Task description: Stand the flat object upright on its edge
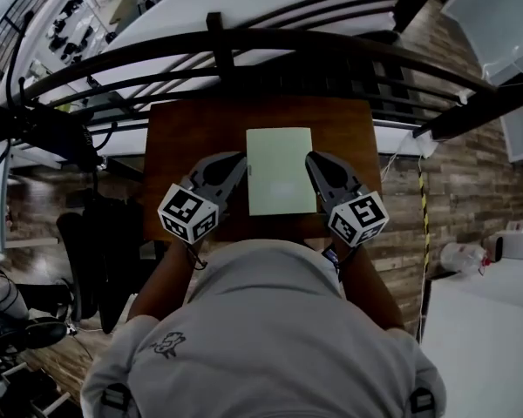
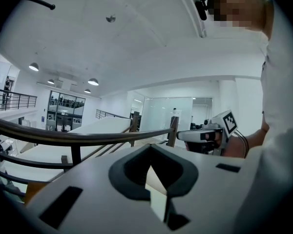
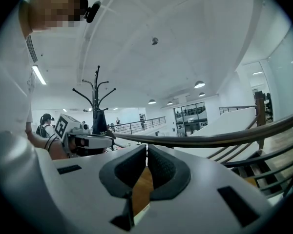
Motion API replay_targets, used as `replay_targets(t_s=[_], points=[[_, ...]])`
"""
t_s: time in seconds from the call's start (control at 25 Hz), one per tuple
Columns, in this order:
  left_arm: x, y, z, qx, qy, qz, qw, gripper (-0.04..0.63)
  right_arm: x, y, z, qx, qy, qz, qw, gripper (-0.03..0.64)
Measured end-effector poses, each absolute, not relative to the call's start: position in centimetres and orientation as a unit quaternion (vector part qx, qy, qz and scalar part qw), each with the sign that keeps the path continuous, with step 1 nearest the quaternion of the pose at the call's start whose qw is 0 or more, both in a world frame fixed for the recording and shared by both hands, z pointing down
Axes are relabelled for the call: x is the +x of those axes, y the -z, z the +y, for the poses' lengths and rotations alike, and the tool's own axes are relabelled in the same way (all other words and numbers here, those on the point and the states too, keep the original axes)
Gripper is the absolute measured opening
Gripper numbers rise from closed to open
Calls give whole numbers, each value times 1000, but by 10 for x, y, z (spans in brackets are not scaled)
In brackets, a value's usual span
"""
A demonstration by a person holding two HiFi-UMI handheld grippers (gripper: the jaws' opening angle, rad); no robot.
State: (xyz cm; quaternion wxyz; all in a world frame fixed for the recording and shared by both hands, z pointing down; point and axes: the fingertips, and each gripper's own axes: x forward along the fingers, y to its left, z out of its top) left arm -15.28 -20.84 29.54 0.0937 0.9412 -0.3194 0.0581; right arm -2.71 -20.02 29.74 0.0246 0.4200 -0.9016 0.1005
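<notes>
Both of my grippers are clenched shut with nothing between the jaws. From the head view, my left gripper (image 1: 241,158) sits at the left of the pale green board (image 1: 281,171) and my right gripper (image 1: 312,158) at its right, each tip just beside a long edge near the far end. I cannot tell whether either tip actually touches it. The board lies flat on the brown wooden table (image 1: 192,129), about midway across, with its near edge close to my body. A dark curved railing (image 1: 244,40) runs beyond the table's far side.

In the left gripper view the dark pads (image 2: 132,172) meet at the tip. The pale board (image 2: 157,195) shows below, through the gap behind them, and my right gripper (image 2: 205,135) points back at me from across it. In the right gripper view the pads (image 3: 163,172) are likewise pressed together, with bare table wood (image 3: 142,189) beneath and my left gripper (image 3: 85,141) opposite, in front of a coat stand (image 3: 98,99)
</notes>
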Motion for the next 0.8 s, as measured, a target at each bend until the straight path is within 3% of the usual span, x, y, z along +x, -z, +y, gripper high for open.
replay_targets(t_s=[0.8], points=[[-175, -332, -224, 942, -79, -303, 125, 12, -19, -354, -217, 441, -151, -881, 81, 35]])
